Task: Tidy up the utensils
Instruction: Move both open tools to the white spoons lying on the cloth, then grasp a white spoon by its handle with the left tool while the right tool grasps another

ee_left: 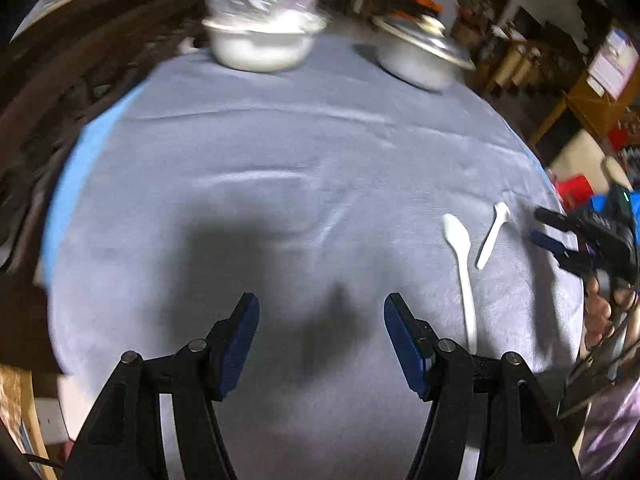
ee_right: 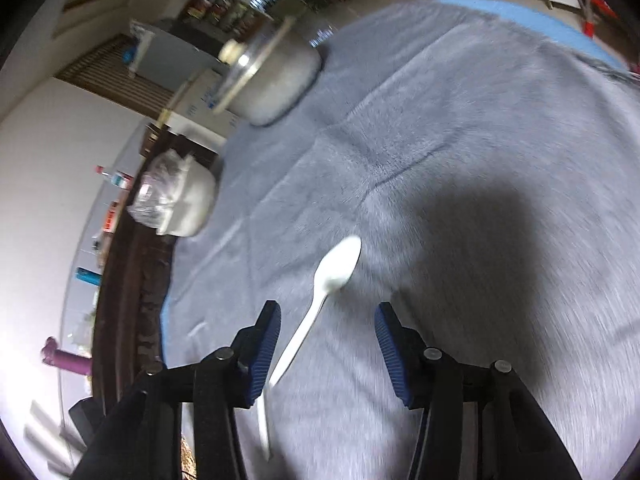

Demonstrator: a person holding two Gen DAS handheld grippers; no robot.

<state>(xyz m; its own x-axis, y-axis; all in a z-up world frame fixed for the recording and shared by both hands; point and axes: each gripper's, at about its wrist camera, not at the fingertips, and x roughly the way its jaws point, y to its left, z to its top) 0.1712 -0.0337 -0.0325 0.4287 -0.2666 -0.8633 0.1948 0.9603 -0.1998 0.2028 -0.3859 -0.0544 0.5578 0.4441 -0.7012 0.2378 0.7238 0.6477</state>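
Observation:
Two white plastic spoons lie on the grey tablecloth (ee_left: 280, 152). In the left wrist view the longer spoon (ee_left: 462, 264) lies right of my open, empty left gripper (ee_left: 322, 312), and the shorter spoon (ee_left: 493, 234) lies beside it further right. My right gripper (ee_left: 540, 226) comes in from the right edge, open, just right of the shorter spoon. In the right wrist view one spoon (ee_right: 320, 300) lies between the open fingers of my right gripper (ee_right: 328, 324), bowl pointing away. A second white handle (ee_right: 263, 424) shows below the left finger.
A white bowl holding a crinkled plastic bag (ee_left: 262, 36) and a metal pot with a tilted lid (ee_left: 424, 56) stand at the far side of the table. A dark wooden rail (ee_left: 60, 80) runs along the left. Cluttered shelves and furniture fill the room behind.

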